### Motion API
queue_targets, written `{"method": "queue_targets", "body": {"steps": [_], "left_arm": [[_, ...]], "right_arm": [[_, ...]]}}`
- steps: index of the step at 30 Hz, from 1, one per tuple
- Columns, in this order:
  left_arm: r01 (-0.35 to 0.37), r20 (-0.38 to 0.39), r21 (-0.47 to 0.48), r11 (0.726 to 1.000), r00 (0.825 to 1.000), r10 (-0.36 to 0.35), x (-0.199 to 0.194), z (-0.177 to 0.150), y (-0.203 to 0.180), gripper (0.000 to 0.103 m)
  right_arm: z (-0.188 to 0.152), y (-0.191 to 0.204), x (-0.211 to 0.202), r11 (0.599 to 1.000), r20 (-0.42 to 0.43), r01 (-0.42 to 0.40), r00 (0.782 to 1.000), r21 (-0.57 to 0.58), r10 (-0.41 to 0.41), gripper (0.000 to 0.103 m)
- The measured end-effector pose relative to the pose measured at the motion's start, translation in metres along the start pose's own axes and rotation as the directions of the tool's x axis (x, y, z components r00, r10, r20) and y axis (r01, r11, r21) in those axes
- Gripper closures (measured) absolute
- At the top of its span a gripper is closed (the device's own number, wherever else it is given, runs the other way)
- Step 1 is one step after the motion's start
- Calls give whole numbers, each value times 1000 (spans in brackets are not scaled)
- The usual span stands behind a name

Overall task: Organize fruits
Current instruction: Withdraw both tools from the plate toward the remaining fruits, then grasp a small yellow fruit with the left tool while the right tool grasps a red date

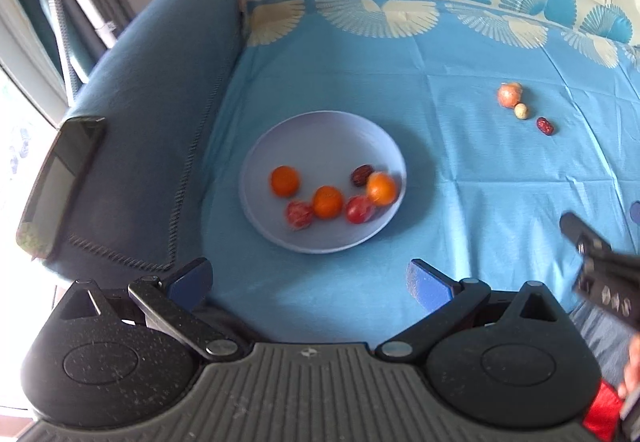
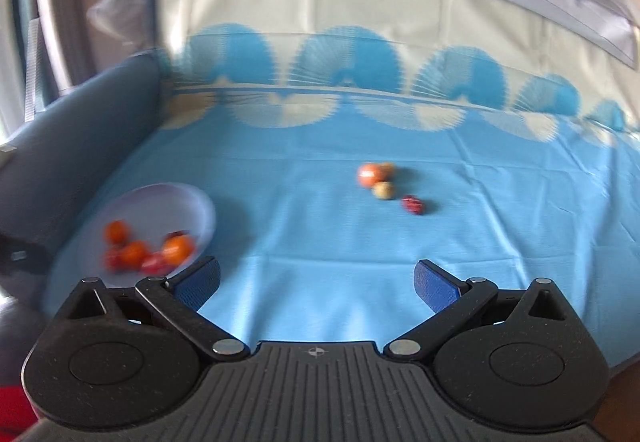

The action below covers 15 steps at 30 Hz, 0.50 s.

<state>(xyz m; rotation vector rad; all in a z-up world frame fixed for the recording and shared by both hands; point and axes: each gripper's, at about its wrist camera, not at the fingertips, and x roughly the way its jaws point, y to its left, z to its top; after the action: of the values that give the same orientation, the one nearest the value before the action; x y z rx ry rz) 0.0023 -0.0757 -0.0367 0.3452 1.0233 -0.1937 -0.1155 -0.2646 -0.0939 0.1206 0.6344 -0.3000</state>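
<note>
Three loose fruits lie on the blue cloth [image 1: 460, 170]: a pale orange-pink round one [image 2: 369, 175], a small yellowish ball [image 2: 384, 190] touching it, and a dark red date [image 2: 413, 205] just beside that; in the right wrist view a fourth roundish shape may sit behind the first (too blurred to be sure). Together they make a short line running from far-left to near-right, the date's long axis roughly along it. The lavender plate [image 1: 320, 126] already holds three oranges, two reddish fruits and a dark date, so the task looks more than half done. The right gripper [image 2: 318, 282], jaws spread wide and holding nothing, has the line ahead and slightly right of its centre; it is the nearer tool. The left gripper [image 1: 310, 278], likewise apart and empty, hangs over the near side of the plate, the loose fruits well off to its far right. A blue sofa arm [image 1: 152, 114] borders the cloth at the left.
</note>
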Motion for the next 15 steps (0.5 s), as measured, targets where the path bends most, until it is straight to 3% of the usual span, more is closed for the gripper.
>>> {"method": "queue_targets", "body": {"steps": [5, 9, 15], "left_arm": [[20, -36, -6, 1000, 999, -20, 26, 32, -25, 0], [13, -47, 5, 1000, 999, -12, 46, 58, -46, 0], [11, -37, 54, 998, 999, -9, 86, 99, -90, 0]], "right_arm": [[8, -50, 80, 991, 4, 114, 993, 63, -115, 1], [16, -80, 157, 976, -40, 191, 981, 105, -188, 1], [16, -102, 237, 965, -54, 234, 972, 116, -229, 2]]}}
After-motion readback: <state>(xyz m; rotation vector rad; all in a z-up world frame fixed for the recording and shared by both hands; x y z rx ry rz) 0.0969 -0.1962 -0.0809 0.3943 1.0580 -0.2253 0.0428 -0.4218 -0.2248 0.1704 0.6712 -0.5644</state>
